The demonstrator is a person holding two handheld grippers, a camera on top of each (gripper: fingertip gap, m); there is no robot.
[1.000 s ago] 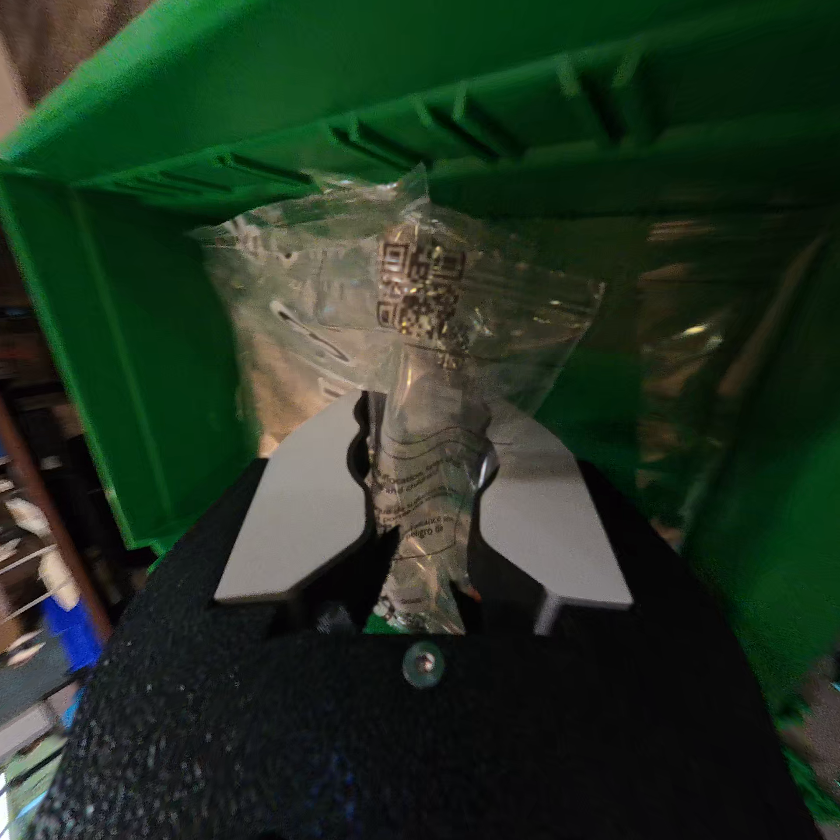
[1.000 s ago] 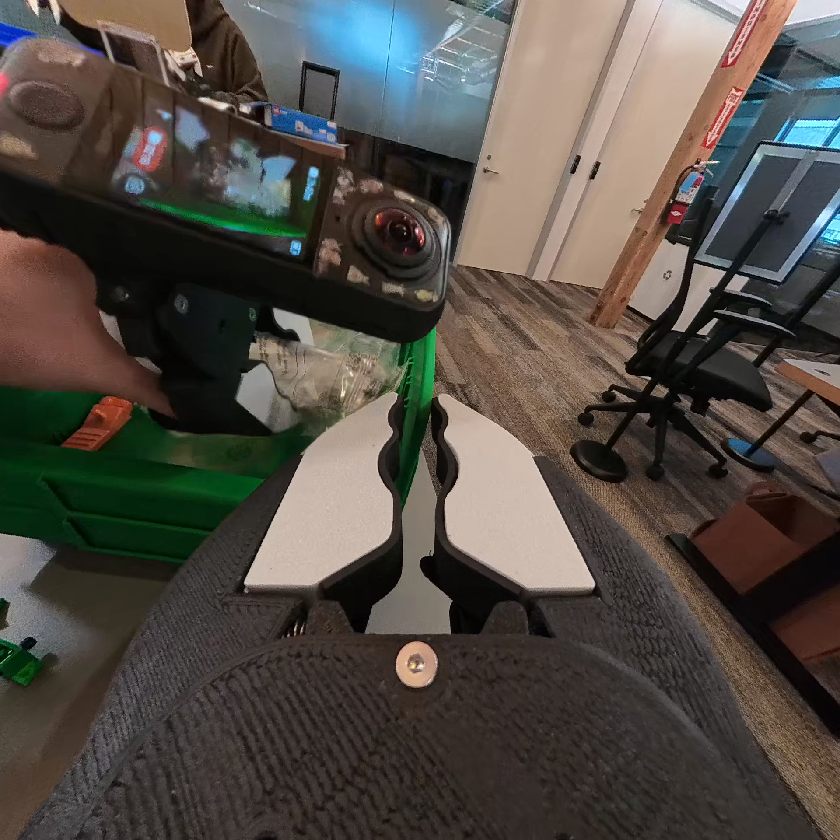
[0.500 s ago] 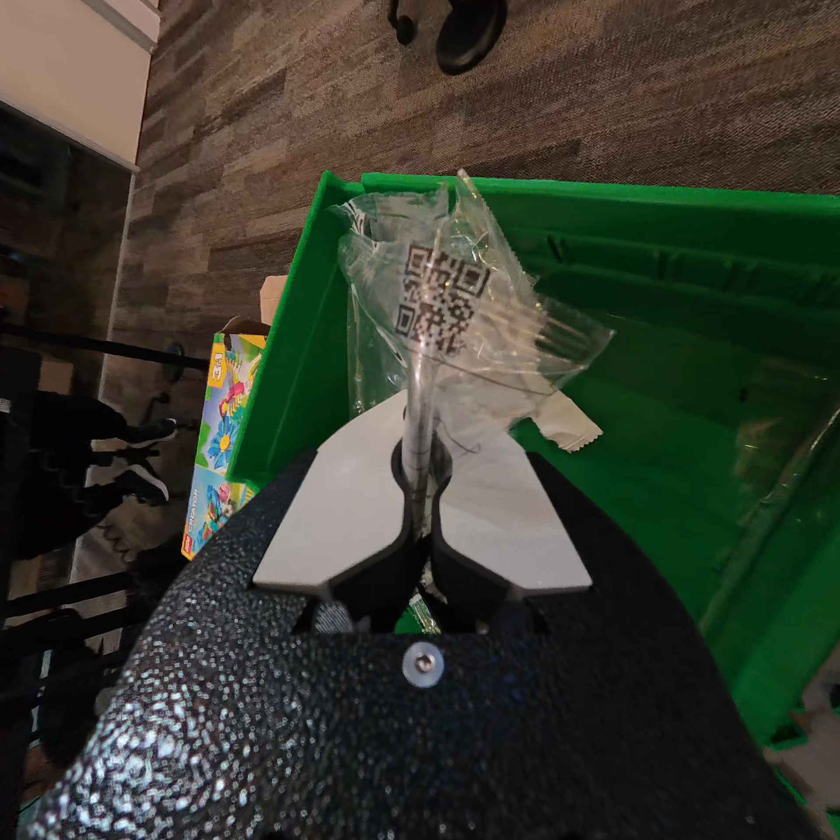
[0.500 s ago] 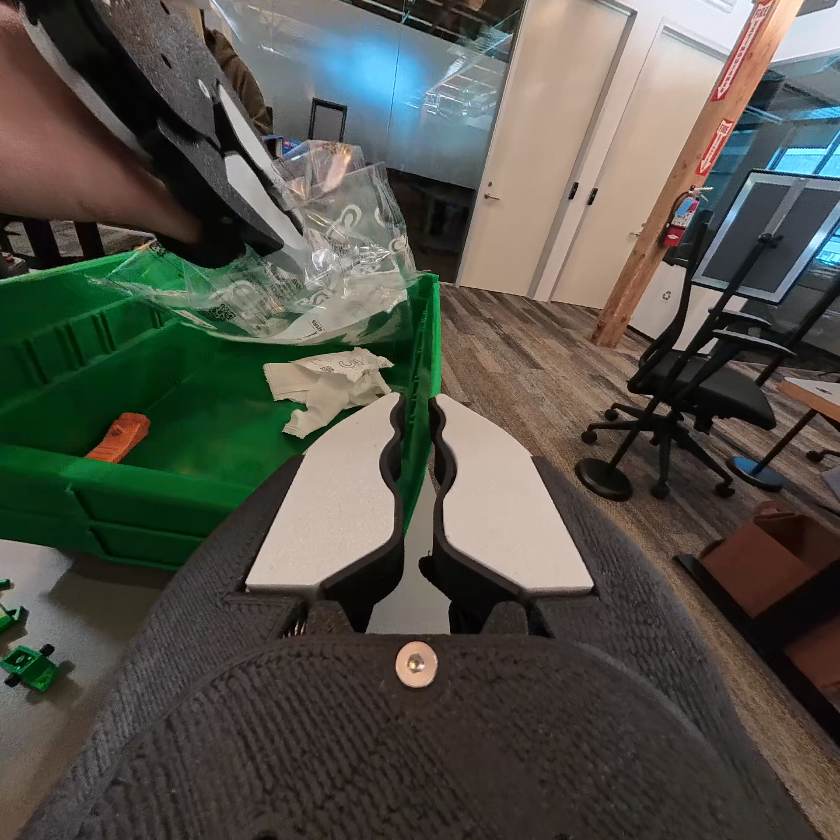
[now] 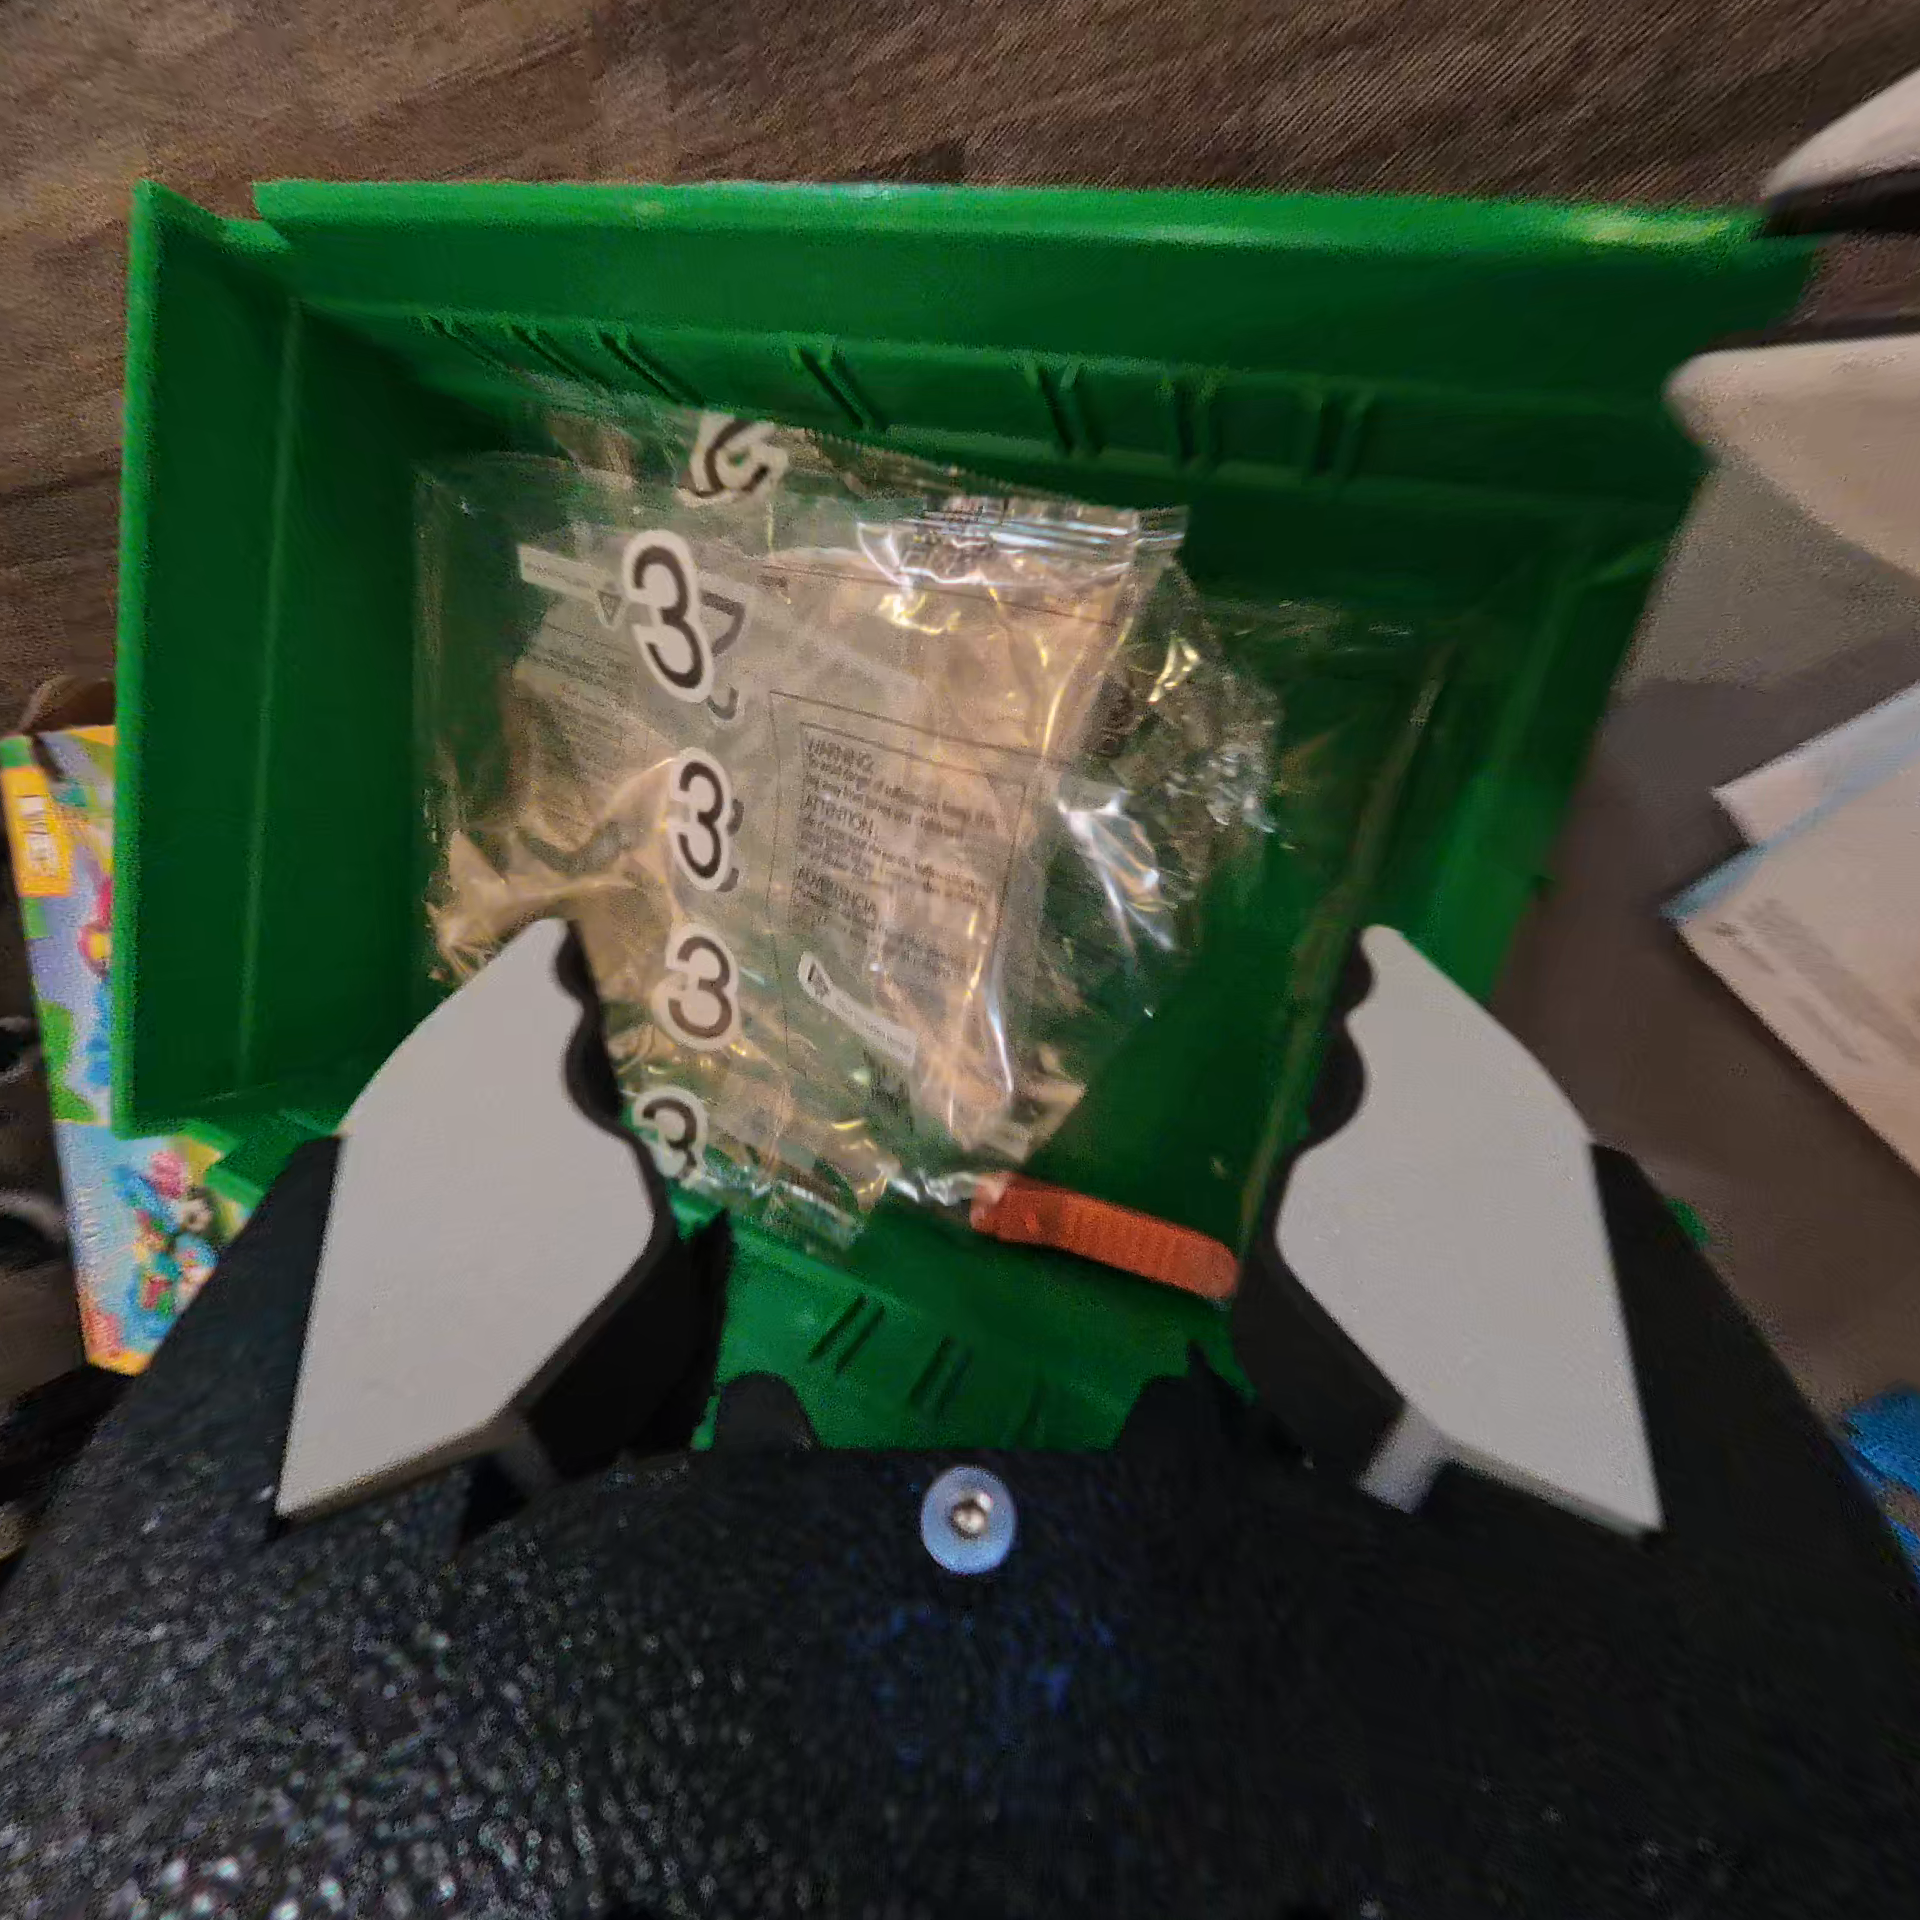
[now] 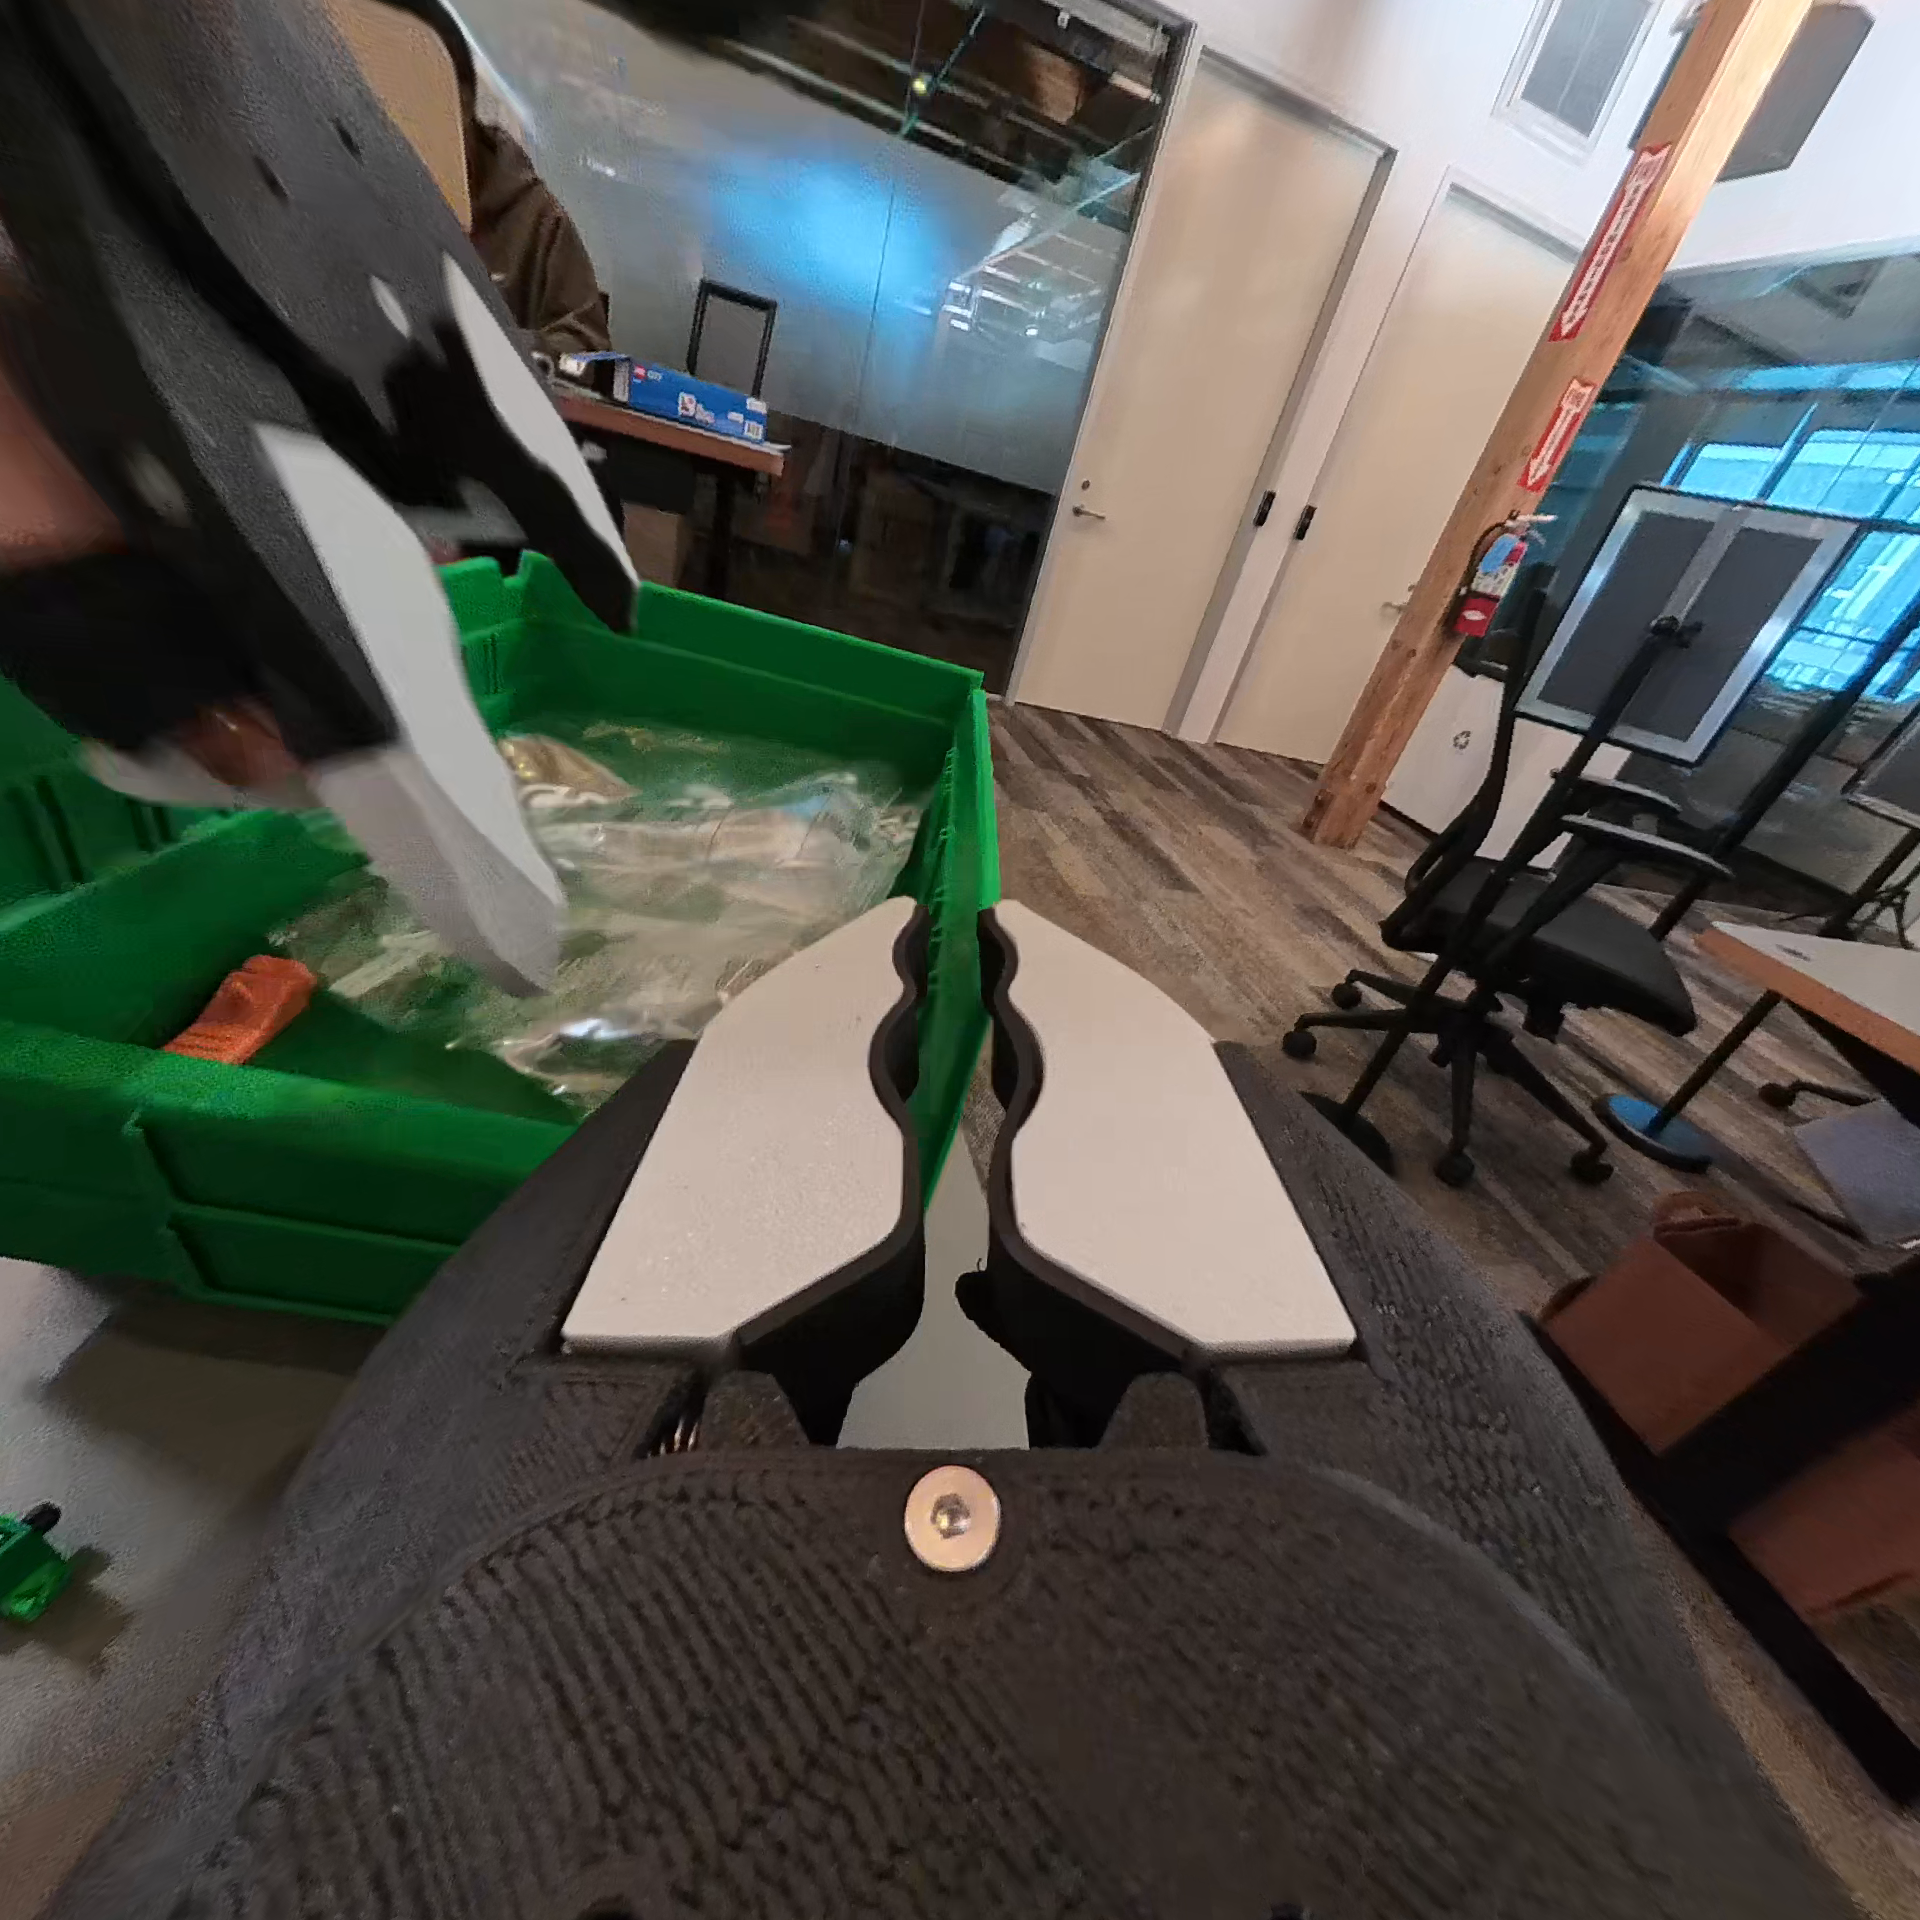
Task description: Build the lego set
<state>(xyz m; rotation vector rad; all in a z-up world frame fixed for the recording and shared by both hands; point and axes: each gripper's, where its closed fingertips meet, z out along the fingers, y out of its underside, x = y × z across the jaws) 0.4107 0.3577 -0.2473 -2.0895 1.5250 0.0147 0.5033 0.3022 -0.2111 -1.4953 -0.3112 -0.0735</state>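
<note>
The left hand-held gripper [image 5: 956,1049] hangs over a green bin [image 5: 208,644] with its fingers spread wide and nothing between them; in the right wrist view it shows at the upper left, tilted down into the bin [image 6: 582,727]. Below it, filling the middle of the left wrist view, a crumpled clear plastic bag [image 5: 883,790] with printed markings lies loose on the bin floor, apart from both fingers. An orange piece [image 5: 1112,1242] lies on the bin floor just at the bag's lower right edge, close to the near wall. The right hand-held gripper [image 6: 951,935] is clenched on the bin's end wall [image 6: 961,831], the thin green wall running up between its two grey fingers at the centre of the frame. The bin stands on a pale worktop [image 6: 125,1455], and a small green piece [image 6: 31,1579] lies on that worktop at the lower left of the right wrist view. At the left edge of the left wrist view a colourful cardboard box [image 5: 62,935] sits beside and below the bin. In the right half of the right wrist view there is wood-pattern flooring, a black office chair [image 6: 1527,935], a wooden post [image 6: 1538,416] and pale doors [image 6: 1195,416] behind.
</note>
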